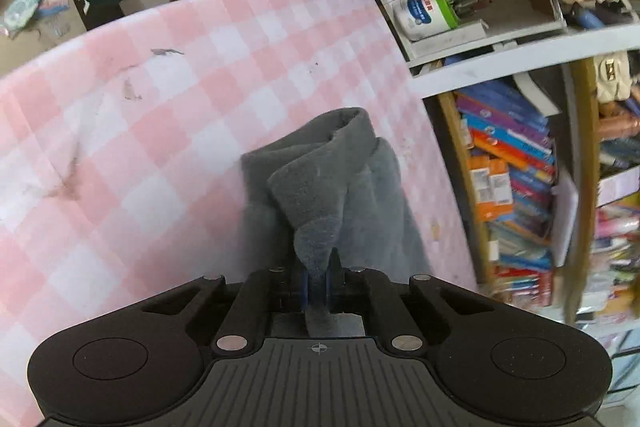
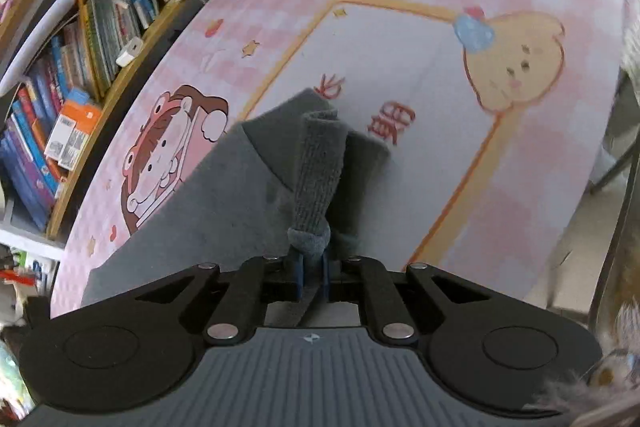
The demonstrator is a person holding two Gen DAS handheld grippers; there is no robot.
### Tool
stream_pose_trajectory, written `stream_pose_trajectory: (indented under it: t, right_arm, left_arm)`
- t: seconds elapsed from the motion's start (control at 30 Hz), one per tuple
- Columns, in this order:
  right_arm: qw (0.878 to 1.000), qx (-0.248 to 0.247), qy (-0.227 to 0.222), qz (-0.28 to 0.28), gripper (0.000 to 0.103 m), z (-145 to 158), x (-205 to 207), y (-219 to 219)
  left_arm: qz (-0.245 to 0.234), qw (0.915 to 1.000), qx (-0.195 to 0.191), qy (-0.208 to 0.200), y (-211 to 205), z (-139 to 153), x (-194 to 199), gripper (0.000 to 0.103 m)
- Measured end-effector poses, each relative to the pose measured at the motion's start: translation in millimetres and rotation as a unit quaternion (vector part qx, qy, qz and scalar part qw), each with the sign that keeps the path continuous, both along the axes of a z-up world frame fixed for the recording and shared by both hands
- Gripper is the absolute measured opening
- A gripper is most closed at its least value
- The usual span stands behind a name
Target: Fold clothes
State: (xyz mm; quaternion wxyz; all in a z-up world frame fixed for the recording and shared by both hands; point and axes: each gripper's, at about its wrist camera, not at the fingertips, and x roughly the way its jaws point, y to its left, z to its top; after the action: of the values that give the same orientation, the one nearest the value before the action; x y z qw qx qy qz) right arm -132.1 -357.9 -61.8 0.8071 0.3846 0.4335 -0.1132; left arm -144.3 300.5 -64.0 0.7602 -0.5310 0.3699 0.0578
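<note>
Covering most of both views is the pink-and-white checked tablecloth (image 1: 168, 115), which in your right wrist view carries cartoon prints and a yellow-framed white panel (image 2: 384, 67). Packed wooden bookshelves (image 1: 516, 179) stand along the table's edge, to the right in your left wrist view and to the left in your right. On the cloth lies the soft grey fleece garment (image 1: 320, 179), bunched and draped toward you. Your left gripper (image 1: 317, 281) is clamped on a pinched fold of that garment. Your right gripper (image 2: 312, 275) is closed on its ribbed grey cuff (image 2: 320, 171), the fabric bulging just beyond the blue pads (image 2: 299, 277).
</note>
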Motion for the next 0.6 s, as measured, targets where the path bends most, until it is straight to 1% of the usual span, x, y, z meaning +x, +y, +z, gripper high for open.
stream_pose_trajectory:
  t: [0.03,0.1,0.13,0.17,0.2,0.23,0.27,0.4,0.47,0.53,0.57,0.6]
  right_arm:
    - [1.0,-0.004,-0.001,0.002,0.011,2,-1,0]
    - [1.0,-0.01,-0.004,0.007,0.018,6,-2,1]
    - [1.0,-0.009,-0.004,0.004,0.022,8,-3,0]
    - [1.0,-0.007,-0.005,0.001,0.026,10,-4,-1]
    - [1.0,-0.005,-0.002,-0.008,0.029,12,-7,-2]
    - [1.0,-0.007,0.003,-0.017,0.037,13,-9,-2]
    - [1.0,-0.009,0.009,-0.024,0.04,14,-11,-3]
    - [0.999,-0.001,0.03,-0.029,0.041,7,-8,-3]
    - [0.999,0.006,0.034,-0.034,0.041,2,-4,-4]
    - [0.999,0.011,0.022,-0.035,0.039,0,2,-5]
    - [0.999,0.012,0.018,-0.034,0.037,-1,6,-6]
    - [0.999,0.013,0.016,-0.034,0.032,-2,11,-7]
  left_arm:
    - [-0.011,0.9998,0.017,0.001,-2,4,1,0.008]
    - [-0.031,0.9982,0.051,0.003,-6,11,4,0.016]
    - [-0.038,0.9965,0.073,0.01,-8,15,3,0.018]
    - [-0.043,0.9947,0.092,0.016,-9,17,2,0.024]
    - [-0.039,0.9944,0.096,0.019,-10,17,-2,0.032]
    - [-0.035,0.9944,0.098,0.021,-10,17,-6,0.034]
    - [-0.03,0.9956,0.087,0.02,-8,14,-9,0.036]
    - [0.001,0.999,0.036,0.027,0,-3,-9,0.036]
    - [0.017,0.9992,0.022,0.028,2,-7,-6,0.036]
    - [0.029,0.9992,0.014,0.022,3,-10,-1,0.035]
    - [0.032,0.9992,0.011,0.018,3,-11,1,0.032]
    - [0.036,0.9992,0.007,0.014,2,-13,3,0.031]
